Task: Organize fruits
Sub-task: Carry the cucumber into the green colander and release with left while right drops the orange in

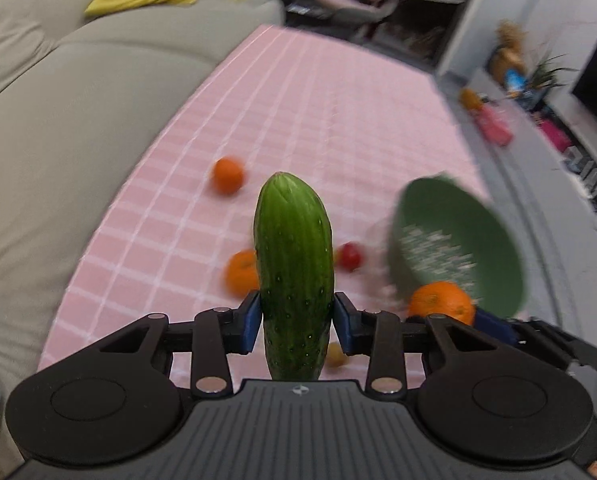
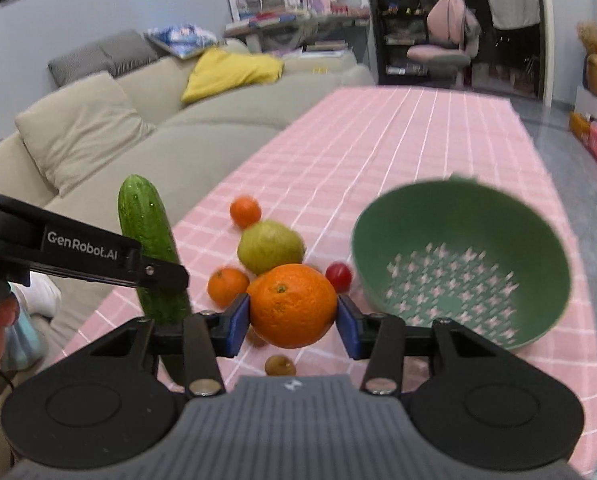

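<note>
Left claw [image 1: 296, 322] grips cucumber [image 1: 294, 272]; right claw [image 2: 292, 318] grips orange [image 2: 292, 306], both above table [image 2: 398, 140]. Best: carry each over green bowl [image 2: 458, 216], right side, lower, then release.

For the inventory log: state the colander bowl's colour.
Green, with small cut-out holes in its base; the colander bowl shows best in the right wrist view.

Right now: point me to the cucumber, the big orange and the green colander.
cucumber [image 1: 294, 264], left wrist view, middle of its body above the pads.
big orange [image 2: 292, 306], right wrist view, centre of its skin.
green colander [image 2: 458, 216], right wrist view, inner wall above the holes.
</note>
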A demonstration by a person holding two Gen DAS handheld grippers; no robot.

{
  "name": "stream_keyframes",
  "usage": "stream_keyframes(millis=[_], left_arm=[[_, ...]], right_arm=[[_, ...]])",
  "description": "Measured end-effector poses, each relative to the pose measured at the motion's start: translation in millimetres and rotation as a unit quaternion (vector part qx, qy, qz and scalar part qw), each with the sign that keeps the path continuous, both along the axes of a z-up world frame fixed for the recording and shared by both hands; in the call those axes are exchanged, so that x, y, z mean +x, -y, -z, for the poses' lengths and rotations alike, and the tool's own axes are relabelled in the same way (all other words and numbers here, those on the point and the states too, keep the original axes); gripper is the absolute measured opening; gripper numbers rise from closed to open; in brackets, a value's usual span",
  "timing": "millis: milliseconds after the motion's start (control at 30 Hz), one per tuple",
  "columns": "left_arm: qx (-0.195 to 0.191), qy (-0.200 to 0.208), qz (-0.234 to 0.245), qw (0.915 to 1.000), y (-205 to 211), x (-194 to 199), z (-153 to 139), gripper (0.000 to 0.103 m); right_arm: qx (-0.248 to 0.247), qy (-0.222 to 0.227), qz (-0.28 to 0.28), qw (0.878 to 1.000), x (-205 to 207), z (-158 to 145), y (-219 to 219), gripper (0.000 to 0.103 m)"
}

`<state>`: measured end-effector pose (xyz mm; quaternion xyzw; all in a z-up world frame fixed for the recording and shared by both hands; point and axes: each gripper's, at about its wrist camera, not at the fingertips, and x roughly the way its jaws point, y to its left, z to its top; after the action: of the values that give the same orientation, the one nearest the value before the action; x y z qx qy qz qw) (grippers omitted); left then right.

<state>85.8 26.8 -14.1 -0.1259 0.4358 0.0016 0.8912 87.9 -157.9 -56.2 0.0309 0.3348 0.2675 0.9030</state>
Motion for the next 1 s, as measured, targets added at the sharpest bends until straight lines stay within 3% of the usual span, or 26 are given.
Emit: stream_keyframes(millis=[100, 233, 500, 700, 833, 1000], left_arm=[[-0.024, 0.026, 0.024, 0.9991, 14.5, 4.3, -23.2, 0.042], [-0.029, 0.057, 0.053, 0.9966, 37.8, 20.0, -45.8, 0.042], [-0.039, 0.08, 0.094, 0.9916, 78.3, 77.5, -43.3, 0.042], [-0.026, 0.021, 0.114, 0.9929, 100.2, 114.9, -6.3, 0.042], [-0.012, -0.02, 0.128, 0.9915, 107.7, 131.2, 18.0, 0.042], [-0.004, -0.064, 0.149, 0.9868, 108.9, 133.9, 38.0, 0.042]], right_arm=[[0.001, 0.017, 0.008, 1.0, -1.4, -15.1, 16.2, 0.044], [-0.008, 0.038, 0.019, 0.999, 5.6, -30.4, 38.3, 0.044], [-0.067, 0.02, 0.013, 0.997, 54.6, -31.6, 71.9, 0.044], [-0.117, -0.041, -0.021, 0.992, 100.1, -7.0, 75.8, 0.044], [-0.147, -0.102, -0.059, 0.982, 124.2, 20.4, 70.0, 0.044], [-0.144, -0.168, -0.093, 0.971, 132.9, 39.1, 61.4, 0.044]])
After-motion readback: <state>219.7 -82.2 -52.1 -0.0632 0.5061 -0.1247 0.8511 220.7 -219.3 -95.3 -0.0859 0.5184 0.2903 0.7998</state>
